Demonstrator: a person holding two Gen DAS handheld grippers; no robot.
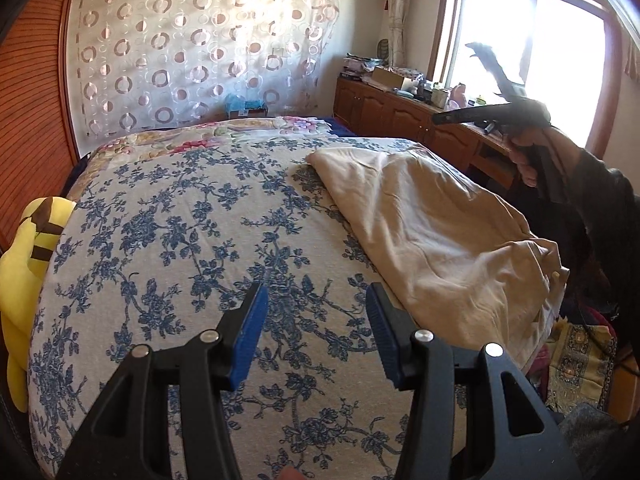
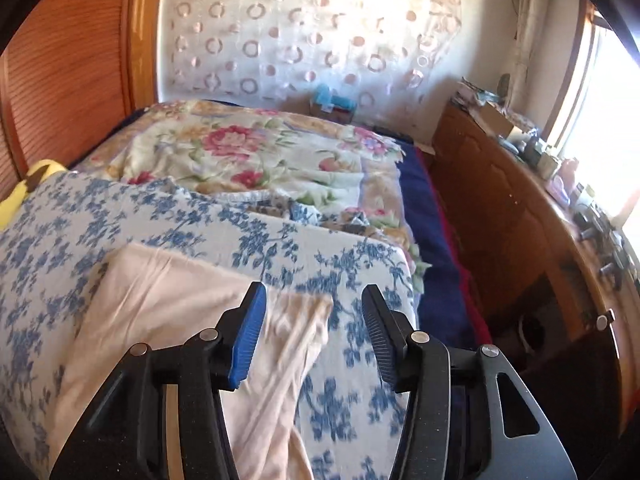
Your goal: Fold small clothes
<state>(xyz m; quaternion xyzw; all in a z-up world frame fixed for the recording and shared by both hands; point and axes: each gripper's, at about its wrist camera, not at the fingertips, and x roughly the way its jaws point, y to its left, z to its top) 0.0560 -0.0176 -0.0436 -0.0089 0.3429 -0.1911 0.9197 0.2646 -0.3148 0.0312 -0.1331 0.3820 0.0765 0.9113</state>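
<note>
A beige garment [image 1: 436, 232] lies crumpled on the right side of the bed's blue-flowered cover [image 1: 180, 224]. It also shows in the right wrist view [image 2: 168, 312], below and left of the fingers. My left gripper [image 1: 316, 320] is open and empty above the cover, left of the garment. My right gripper [image 2: 314, 320] is open and empty, held above the garment's far edge. In the left wrist view the right gripper's dark body [image 1: 500, 92] is raised high at the right, held by a hand.
A yellow plush toy [image 1: 24, 280] sits at the bed's left edge by the wooden headboard [image 1: 32, 120]. A floral blanket [image 2: 260, 160] covers the far bed. A cluttered wooden cabinet [image 1: 400, 112] runs under the window at the right.
</note>
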